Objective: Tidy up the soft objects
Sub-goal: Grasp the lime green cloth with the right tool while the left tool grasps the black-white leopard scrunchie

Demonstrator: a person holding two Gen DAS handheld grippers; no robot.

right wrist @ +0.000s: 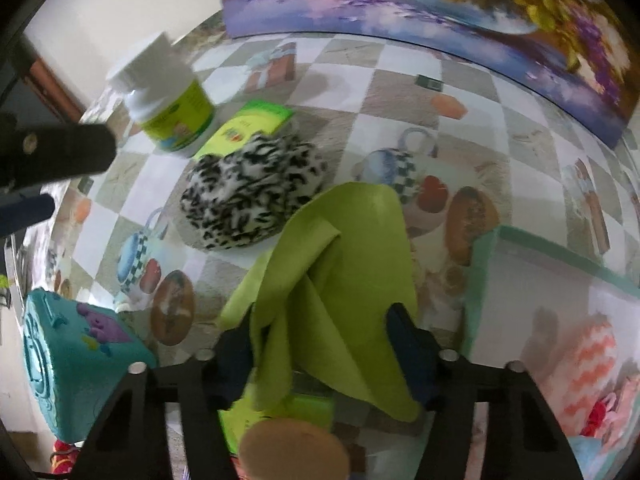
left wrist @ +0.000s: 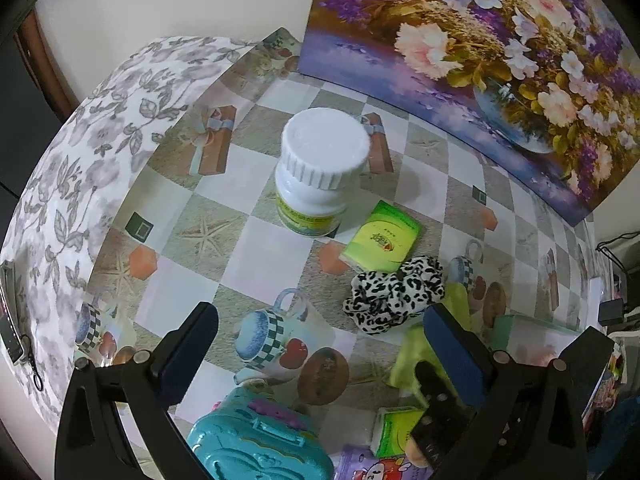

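Observation:
A lime green cloth point(right wrist: 344, 264) lies crumpled on the printed tablecloth point(right wrist: 400, 96). My right gripper point(right wrist: 320, 336) points down over its near end, jaws half apart, with the cloth bunched between the blue pads point(right wrist: 404, 336); no firm pinch shows. The same cloth point(left wrist: 412, 356) and right gripper point(left wrist: 436, 396) appear low right in the left wrist view. A black-and-white leopard-print soft piece point(right wrist: 256, 196) point(left wrist: 394, 300) lies just beyond the cloth. My left gripper point(left wrist: 320, 344) hangs open over the table, holding nothing.
A white bottle point(left wrist: 320, 160) and a green tissue pack point(left wrist: 382, 242) stand behind the leopard piece. A teal toy case point(left wrist: 256, 440) sits near left, a second tissue pack point(left wrist: 394, 428) beside it. A green-rimmed box point(right wrist: 560, 300) holds pink items at right. A flower painting point(left wrist: 480, 40) backs the table.

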